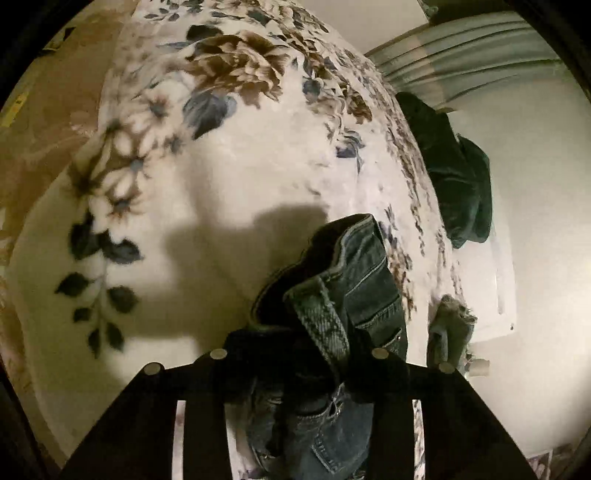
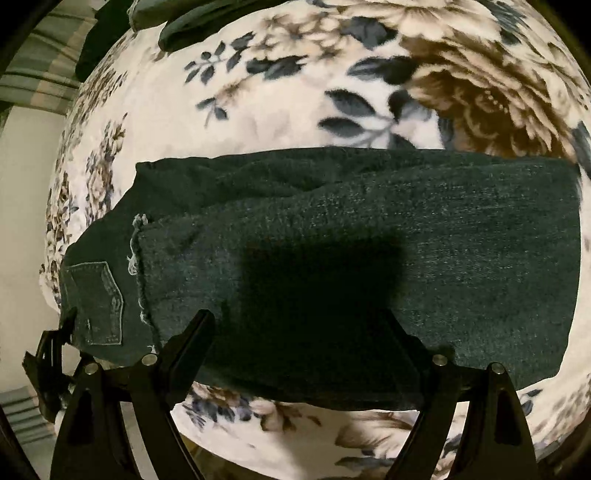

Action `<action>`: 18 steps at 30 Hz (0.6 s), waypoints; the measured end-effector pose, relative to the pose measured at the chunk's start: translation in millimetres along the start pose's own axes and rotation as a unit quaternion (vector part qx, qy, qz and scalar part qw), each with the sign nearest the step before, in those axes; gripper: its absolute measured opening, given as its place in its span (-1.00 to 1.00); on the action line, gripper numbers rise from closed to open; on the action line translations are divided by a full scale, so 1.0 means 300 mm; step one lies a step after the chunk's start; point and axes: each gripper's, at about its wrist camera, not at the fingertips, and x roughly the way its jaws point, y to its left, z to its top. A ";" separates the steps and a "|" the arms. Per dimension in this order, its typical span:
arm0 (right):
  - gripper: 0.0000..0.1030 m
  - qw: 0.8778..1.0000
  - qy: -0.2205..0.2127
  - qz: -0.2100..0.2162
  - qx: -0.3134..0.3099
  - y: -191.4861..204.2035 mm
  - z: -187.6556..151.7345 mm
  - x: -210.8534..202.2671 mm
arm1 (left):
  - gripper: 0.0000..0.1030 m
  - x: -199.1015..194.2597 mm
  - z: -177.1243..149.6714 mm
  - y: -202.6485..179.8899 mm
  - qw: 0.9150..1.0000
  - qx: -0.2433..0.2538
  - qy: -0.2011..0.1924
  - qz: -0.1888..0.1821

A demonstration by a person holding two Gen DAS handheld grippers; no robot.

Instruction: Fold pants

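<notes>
Dark blue jeans (image 2: 332, 236) lie folded lengthwise across a floral blanket (image 2: 258, 110), with a back pocket (image 2: 98, 302) and a frayed hem at the left. My right gripper (image 2: 301, 325) is open and empty, its fingers (image 2: 192, 332) spread just above the near edge of the jeans. My left gripper (image 1: 299, 354) is shut on the waistband end of the jeans (image 1: 343, 288) and holds it bunched up above the blanket (image 1: 221, 184). The left tool also shows at the left edge of the right wrist view (image 2: 44, 358).
A dark green garment (image 1: 454, 177) lies at the blanket's far right edge, and in the right wrist view (image 2: 192, 26) at the top. A frayed pale denim piece (image 1: 448, 328) sits beside the bed. A striped curtain (image 1: 461, 48) hangs behind.
</notes>
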 end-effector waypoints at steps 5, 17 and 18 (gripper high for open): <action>0.74 1.000 -0.002 0.012 0.009 -0.022 0.012 -0.015 | -0.35 0.011 0.010 -0.010 1.000 -0.009 0.003 0.012; 0.74 0.999 -0.001 0.039 0.033 -0.070 0.005 -0.009 | -0.35 -0.075 -0.056 -0.109 0.998 0.050 0.015 0.036; 0.74 0.999 -0.001 0.041 0.036 -0.073 0.007 -0.009 | -0.35 -0.069 -0.049 -0.105 0.998 0.051 0.011 0.043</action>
